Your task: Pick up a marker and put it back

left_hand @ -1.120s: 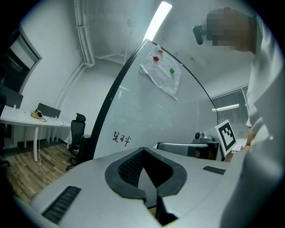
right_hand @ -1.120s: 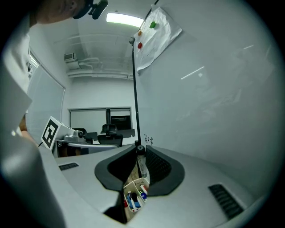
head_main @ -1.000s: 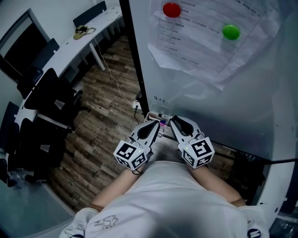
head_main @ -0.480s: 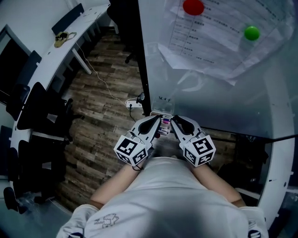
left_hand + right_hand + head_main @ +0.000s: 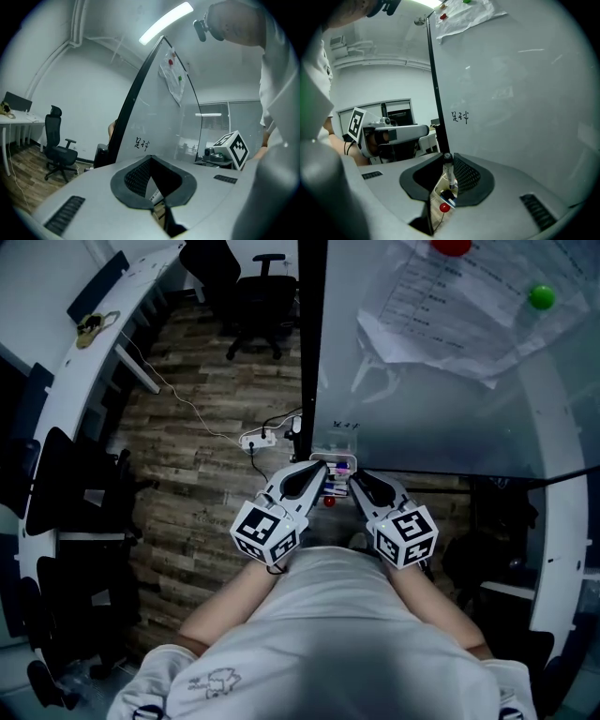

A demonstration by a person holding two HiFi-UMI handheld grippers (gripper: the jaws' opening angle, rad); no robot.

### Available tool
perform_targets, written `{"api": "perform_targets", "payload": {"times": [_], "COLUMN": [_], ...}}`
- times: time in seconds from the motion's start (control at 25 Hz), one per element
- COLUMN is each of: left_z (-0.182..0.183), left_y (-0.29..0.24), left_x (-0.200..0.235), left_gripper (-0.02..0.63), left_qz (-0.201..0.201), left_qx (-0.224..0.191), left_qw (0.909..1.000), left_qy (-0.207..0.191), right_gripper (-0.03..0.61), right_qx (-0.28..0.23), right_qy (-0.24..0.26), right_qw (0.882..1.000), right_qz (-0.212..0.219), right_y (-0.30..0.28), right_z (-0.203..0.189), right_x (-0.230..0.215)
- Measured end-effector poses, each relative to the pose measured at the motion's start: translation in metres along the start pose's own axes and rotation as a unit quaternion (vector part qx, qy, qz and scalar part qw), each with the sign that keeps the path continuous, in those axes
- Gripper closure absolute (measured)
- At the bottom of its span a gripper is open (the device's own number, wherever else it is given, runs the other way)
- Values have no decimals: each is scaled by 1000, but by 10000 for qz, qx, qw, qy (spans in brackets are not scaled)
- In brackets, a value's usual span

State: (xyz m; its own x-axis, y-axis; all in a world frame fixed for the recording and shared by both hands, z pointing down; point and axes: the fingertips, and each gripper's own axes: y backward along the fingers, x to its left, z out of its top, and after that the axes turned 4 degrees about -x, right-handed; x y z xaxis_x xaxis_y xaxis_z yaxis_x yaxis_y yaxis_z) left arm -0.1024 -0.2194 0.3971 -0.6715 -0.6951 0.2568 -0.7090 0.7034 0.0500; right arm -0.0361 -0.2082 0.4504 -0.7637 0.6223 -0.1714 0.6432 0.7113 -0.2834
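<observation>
A small marker holder hangs at the lower left corner of the glass whiteboard, with purple and blue markers in it. My left gripper and right gripper are held close to my body, tips side by side at the holder. In the right gripper view the jaws are together, and through the gap between the pads I see a black-capped white marker and a red ball below. The left gripper is shut too, with only a white labelled piece showing through its gap.
Papers are pinned to the board by a green magnet. A power strip with cables lies on the wooden floor. An office chair stands at the back, a curved white desk at the left.
The head view has swung, so the board and floor have slid across the picture. Both grippers stay side by side at the holder in the same pose.
</observation>
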Motion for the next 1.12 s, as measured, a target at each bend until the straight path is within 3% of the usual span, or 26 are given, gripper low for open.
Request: {"api": "perform_targets", "payload": {"times": [0.16, 0.44, 1.12], "left_z": [-6, -18, -42], "left_y": [2, -2, 3], "left_x": [8, 13, 38], "left_gripper": [608, 609, 609], "left_qz": [-103, -179, 419], "left_qx": [45, 178, 371], "left_qw": [9995, 9991, 9961], "left_qy": [284, 354, 676], "right_gripper": [505, 505, 503], "right_qx": [225, 566, 1375], "right_qy": [60, -60, 92], "right_qw": [9996, 9983, 9899], "right_qz": [-134, -146, 327], "right_y": [-5, -19, -52], "right_z": [-13, -34, -72], "right_x": [5, 0, -6]}}
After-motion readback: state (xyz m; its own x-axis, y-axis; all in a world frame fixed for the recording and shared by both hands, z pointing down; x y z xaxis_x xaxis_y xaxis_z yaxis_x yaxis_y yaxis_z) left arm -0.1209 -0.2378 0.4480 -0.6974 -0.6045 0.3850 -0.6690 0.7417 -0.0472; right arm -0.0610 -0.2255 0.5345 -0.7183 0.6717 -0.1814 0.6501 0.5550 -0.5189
